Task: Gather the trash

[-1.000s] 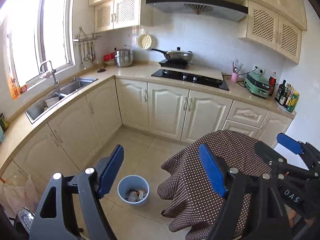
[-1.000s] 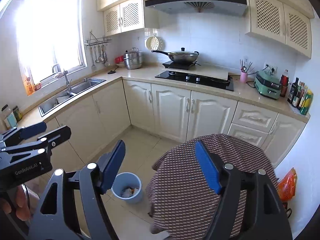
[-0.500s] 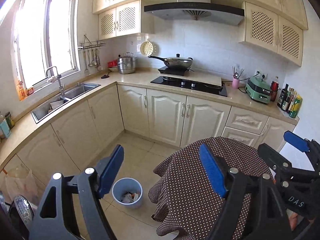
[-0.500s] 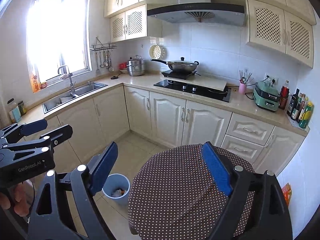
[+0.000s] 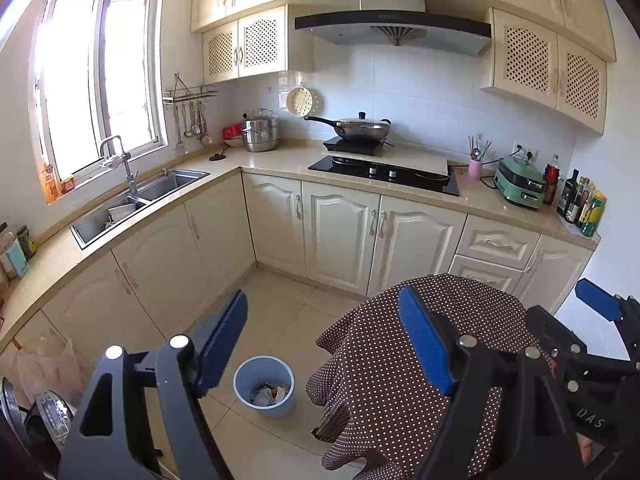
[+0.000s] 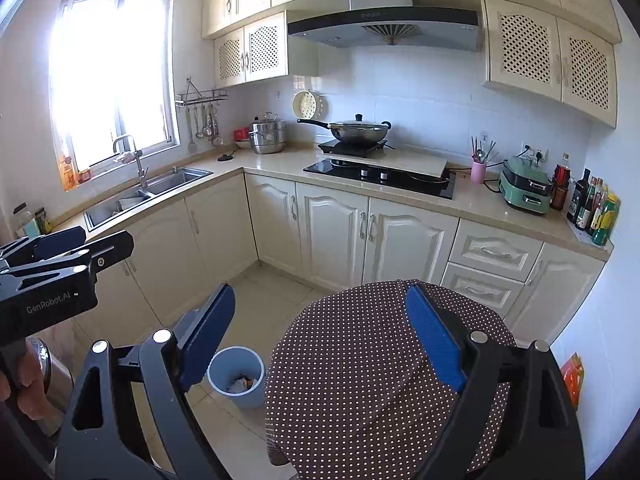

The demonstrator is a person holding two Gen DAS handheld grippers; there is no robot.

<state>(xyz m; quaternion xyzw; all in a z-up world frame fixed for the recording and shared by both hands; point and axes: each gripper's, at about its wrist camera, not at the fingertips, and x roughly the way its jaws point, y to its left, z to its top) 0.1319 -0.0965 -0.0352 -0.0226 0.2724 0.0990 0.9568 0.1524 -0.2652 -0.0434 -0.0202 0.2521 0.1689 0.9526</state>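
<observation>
blue bin (image 5: 264,384), trash (image 5: 269,394) inside, tiled floor (image 5: 280,312)

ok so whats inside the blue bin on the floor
The blue bin holds crumpled pale paper scraps and an orange-brown bit near the top. Its near wall hides the lower part, so how full it is cannot be seen.

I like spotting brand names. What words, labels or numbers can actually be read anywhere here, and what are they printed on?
"GenRobot.AI": on the side of the left gripper, seen from the right wrist.
"DAS": on the body of the right gripper, seen from the left wrist; the rest of the word is cut off.
Range hood: a small dark brand mark on its upper panel, too small to read.
Bottles at the counter's end: labels too blurred to read.
</observation>
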